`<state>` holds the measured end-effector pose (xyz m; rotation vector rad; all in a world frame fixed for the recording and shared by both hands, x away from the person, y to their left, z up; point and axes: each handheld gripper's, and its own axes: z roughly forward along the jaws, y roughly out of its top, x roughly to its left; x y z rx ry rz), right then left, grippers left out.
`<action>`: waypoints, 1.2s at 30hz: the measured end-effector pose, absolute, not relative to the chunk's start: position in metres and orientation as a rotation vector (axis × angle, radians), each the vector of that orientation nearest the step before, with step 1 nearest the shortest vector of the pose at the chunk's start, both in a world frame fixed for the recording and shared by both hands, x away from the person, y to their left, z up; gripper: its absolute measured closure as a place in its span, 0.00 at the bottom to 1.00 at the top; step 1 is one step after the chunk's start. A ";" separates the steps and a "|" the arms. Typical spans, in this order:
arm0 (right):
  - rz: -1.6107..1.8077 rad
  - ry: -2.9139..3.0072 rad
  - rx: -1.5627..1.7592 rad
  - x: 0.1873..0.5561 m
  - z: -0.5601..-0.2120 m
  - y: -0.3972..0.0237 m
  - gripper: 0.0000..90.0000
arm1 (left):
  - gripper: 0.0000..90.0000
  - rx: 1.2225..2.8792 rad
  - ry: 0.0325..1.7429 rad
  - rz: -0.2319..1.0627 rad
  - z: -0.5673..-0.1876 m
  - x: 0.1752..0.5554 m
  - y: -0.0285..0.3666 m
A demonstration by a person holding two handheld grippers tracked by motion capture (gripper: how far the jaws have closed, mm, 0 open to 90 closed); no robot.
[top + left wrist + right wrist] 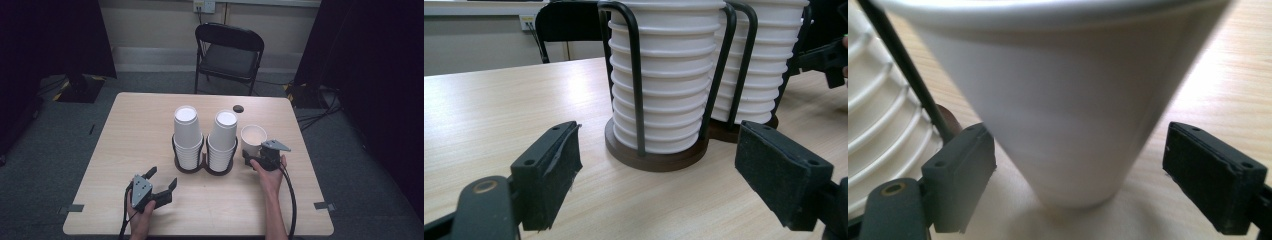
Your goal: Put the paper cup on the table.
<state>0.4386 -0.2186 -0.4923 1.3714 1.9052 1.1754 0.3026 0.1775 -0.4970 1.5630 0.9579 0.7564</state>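
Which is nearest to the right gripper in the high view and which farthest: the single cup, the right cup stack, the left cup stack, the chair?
1. Single cup, just ahead of the right gripper, between its open jaws.
2. Right cup stack, to its left.
3. Left cup stack, further left.
4. Chair, beyond the table's far edge.

Light wood worktop [130, 145] carrying a cup holder and a loose cup.

The worktop is pale, wood-grained, with rounded corners, standing on grey carpet. Near its middle sits a dark double holder [204, 165] with two round bases side by side and black wire uprights; each ring keeps a stack of white cups [187, 135], bottoms up. Just to the right of the holder a single white cup [253, 140] stands upright, mouth open, on the bare wood. Beyond it, toward the far edge, a small dark round spot [238, 108] shows in the surface.
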 end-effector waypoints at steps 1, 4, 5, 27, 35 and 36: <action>1.183 1.908 1.375 0.436 -0.492 -0.220 0.15 | 0.20 1.560 0.959 0.757 -0.497 0.303 0.178; 1.189 1.893 1.376 0.429 -0.491 -0.223 0.15 | 0.20 1.564 0.959 0.752 -0.497 0.303 0.177; 1.199 1.883 1.379 0.426 -0.491 -0.224 0.15 | 0.20 1.566 0.958 0.754 -0.497 0.303 0.177; 1.339 1.741 1.272 0.359 -0.469 -0.216 0.16 | 0.17 1.555 0.987 0.793 -0.497 0.302 0.176; 1.391 1.702 1.222 0.336 -0.469 -0.205 0.17 | 0.17 1.554 1.035 0.784 -0.496 0.300 0.174; 1.401 1.702 1.216 0.333 -0.469 -0.203 0.17 | 0.17 1.550 1.038 0.790 -0.497 0.299 0.173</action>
